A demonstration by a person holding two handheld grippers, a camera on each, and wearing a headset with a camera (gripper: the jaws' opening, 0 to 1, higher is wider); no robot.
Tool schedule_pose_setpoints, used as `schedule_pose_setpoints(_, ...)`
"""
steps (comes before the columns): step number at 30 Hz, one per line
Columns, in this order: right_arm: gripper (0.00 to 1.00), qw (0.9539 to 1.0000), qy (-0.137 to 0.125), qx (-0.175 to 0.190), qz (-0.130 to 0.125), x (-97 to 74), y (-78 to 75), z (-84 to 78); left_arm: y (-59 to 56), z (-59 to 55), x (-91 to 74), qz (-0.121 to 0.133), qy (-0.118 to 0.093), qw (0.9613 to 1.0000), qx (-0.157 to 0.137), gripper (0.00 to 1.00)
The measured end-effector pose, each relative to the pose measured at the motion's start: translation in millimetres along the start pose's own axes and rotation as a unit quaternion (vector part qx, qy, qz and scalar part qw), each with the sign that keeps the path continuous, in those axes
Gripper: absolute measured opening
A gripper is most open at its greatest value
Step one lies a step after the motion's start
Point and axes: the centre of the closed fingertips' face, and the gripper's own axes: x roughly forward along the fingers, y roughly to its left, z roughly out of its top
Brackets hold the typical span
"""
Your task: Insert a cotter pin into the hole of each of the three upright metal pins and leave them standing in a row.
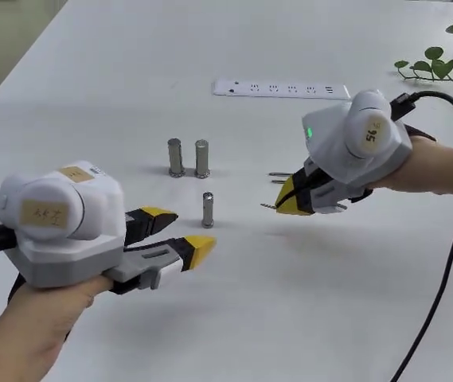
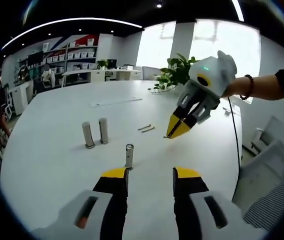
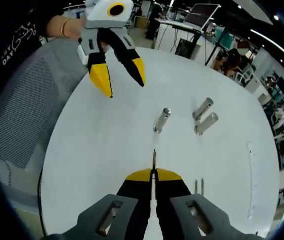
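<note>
Three upright metal pins stand on the white table: two side by side, one (image 1: pixel 175 157) (image 2: pixel 87 135) (image 3: pixel 202 108) left of the other (image 1: pixel 201 157) (image 2: pixel 103 130) (image 3: pixel 206 123), and a third (image 1: pixel 208 209) (image 2: pixel 129 155) (image 3: pixel 162 119) alone in front. My right gripper (image 1: pixel 282 205) (image 3: pixel 154 174) (image 2: pixel 172 132) is shut on a cotter pin (image 3: pixel 154 159) (image 1: pixel 268 207) that sticks out of its tips toward the lone pin. Two more cotter pins (image 1: pixel 280 177) (image 2: pixel 146 128) (image 3: pixel 198 186) lie on the table beside it. My left gripper (image 1: pixel 180 228) (image 2: pixel 150 173) is open and empty, just short of the lone pin.
A white power strip (image 1: pixel 282 88) lies at the back of the table. A green plant (image 1: pixel 446 56) (image 2: pixel 176 71) sits at the far right. A black cable (image 1: pixel 449 239) trails from the right gripper. Office desks, shelves and a grey chair (image 3: pixel 22 115) surround the table.
</note>
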Motion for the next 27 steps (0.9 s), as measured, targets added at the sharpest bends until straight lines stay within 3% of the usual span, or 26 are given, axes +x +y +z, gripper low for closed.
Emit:
schedule_pose_setpoints(5, 0.00, 0.9995, -0.015, -0.027, 0.004, 0.4, 6.0, 13.9, -5.4, -3.3, 4.4, -0.007, 0.016, 0.9998, 0.000, 0.30)
schedule_pose_setpoints(11, 0.00, 0.9977, -0.022, -0.064, 0.009, 0.0, 17.3, 30.8, -11.4, 0.8, 5.8, -0.017, 0.013, 0.9997, -0.010, 0.25)
schedule_pose_setpoints(18, 0.00, 0.9949, -0.028, -0.096, 0.011, 2.2, 24.4, 41.2, -19.7, 7.6, 7.5, -0.037, 0.002, 0.9979, -0.053, 0.19)
schedule_pose_setpoints(27, 0.00, 0.9918, -0.043, -0.120, -0.008, 1.4, 24.4, 53.2, -24.0, 6.8, 8.7, -0.045, 0.001, 0.9948, -0.092, 0.08)
